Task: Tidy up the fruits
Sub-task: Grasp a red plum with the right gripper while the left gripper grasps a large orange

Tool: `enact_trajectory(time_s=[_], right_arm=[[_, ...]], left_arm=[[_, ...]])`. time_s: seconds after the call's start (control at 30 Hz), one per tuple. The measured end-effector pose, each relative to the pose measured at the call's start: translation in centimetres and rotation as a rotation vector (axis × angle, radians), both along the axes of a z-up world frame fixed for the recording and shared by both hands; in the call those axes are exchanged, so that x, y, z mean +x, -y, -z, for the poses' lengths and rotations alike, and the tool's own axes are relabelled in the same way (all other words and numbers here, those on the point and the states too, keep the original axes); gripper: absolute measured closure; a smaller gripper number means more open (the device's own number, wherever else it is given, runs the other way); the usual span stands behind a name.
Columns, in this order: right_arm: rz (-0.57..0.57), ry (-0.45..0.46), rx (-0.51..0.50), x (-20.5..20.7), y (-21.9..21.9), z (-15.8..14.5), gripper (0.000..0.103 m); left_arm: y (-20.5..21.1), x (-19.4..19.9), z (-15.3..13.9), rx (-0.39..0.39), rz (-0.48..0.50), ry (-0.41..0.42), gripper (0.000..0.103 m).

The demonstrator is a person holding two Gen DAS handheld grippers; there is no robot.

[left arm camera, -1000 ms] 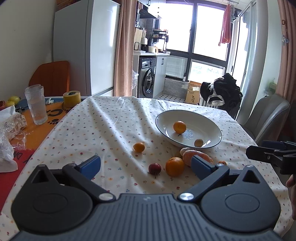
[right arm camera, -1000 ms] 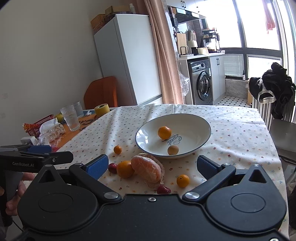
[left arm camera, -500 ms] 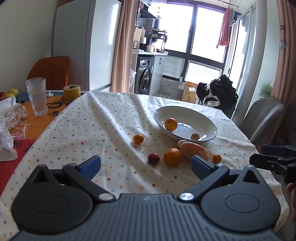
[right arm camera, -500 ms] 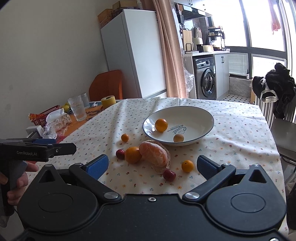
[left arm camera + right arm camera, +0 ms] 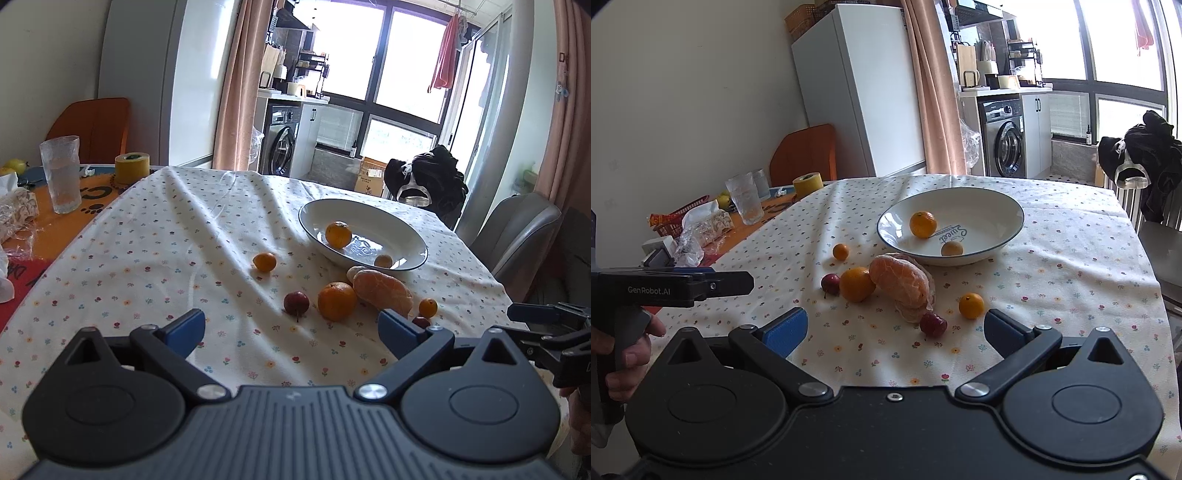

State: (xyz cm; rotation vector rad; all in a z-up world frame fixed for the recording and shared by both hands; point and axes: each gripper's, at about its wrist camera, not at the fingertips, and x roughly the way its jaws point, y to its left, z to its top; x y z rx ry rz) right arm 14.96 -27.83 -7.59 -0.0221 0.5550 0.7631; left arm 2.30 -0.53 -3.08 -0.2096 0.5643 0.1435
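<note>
Daylight from big windows falls on a table covered with a flowered tablecloth (image 5: 1052, 266), and on it we see the fruits and a white bowl (image 5: 982, 201).

Our right gripper (image 5: 895, 328) hangs above the near edge of the cloth with its blue pads far apart and nothing between them. Just beyond it lie a dark red fruit (image 5: 933, 324) and a small orange (image 5: 971, 305). Behind these is a peeled mandarin (image 5: 899, 282), which touches a whole orange (image 5: 856, 283) on its left. Another red fruit (image 5: 830, 283) is just beside that orange, and a small orange fruit (image 5: 840, 251) lies alone, further toward the bowl.

Our left gripper (image 5: 291, 326) is also spread wide and empty, above the cloth, with the same group of fruits ahead of it and a little to the right.

The bowl holds two things: an orange (image 5: 923, 223) on the left side and a small pale round fruit (image 5: 952, 248) near the front rim.

The peeled mandarin is the only long piece; in the right wrist view its long axis goes from the far left to the near right.
</note>
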Motion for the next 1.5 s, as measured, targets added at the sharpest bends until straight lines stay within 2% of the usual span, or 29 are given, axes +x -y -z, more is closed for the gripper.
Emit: enact_trajectory(time_s=[0.13,0.2,0.27,0.33,0.4,0.47,0.53,0.8,1.23,1.37,1.43,1.5], right_arm=[[0.007,-0.005,-0.003,0.8,0.2,0.7,0.002],[-0.003,-0.018,-0.002,1.1,0.2,1.1,0.013],[-0.014,-0.034,-0.003,1.5,0.1,1.6,0.020],[-0.019,-0.049,0.002,1.8,0.0,2.0,0.025],[-0.021,-0.066,0.003,2.4,-0.1,2.4,0.035],[-0.020,-0.083,0.003,2.9,-0.2,2.7,0.042],[-0.020,-0.094,-0.001,3.4,-0.3,3.0,0.043],[-0.024,-0.130,-0.010,5.0,-0.8,4.3,0.054],[-0.035,-0.144,-0.038,6.2,-2.5,5.2,0.061],[-0.029,-0.154,-0.041,6.6,-2.9,5.5,0.067],[-0.021,-0.150,-0.044,6.7,-3.0,5.7,0.074],[-0.017,-0.150,-0.046,6.7,-3.0,5.7,0.080]], left_arm=[[0.2,0.7,0.9,-0.008,0.027,-0.022,0.012],[0.1,1.2,1.3,-0.029,0.024,-0.030,0.018],[0.0,1.7,1.6,-0.049,0.034,-0.044,0.026],[0.3,2.3,2.0,-0.045,0.055,-0.053,0.032],[0.7,2.9,2.3,-0.040,0.072,-0.066,0.036],[0.8,3.6,2.5,-0.052,0.082,-0.076,0.044],[0.9,4.3,2.8,-0.061,0.087,-0.083,0.048],[1.3,6.9,3.9,-0.061,0.115,-0.111,0.050],[1.1,10.4,5.1,-0.070,0.173,-0.143,0.052],[0.9,11.2,5.4,-0.069,0.170,-0.156,0.052],[0.8,11.5,5.6,-0.074,0.174,-0.154,0.052],[0.8,11.5,5.8,-0.075,0.182,-0.141,0.064]])
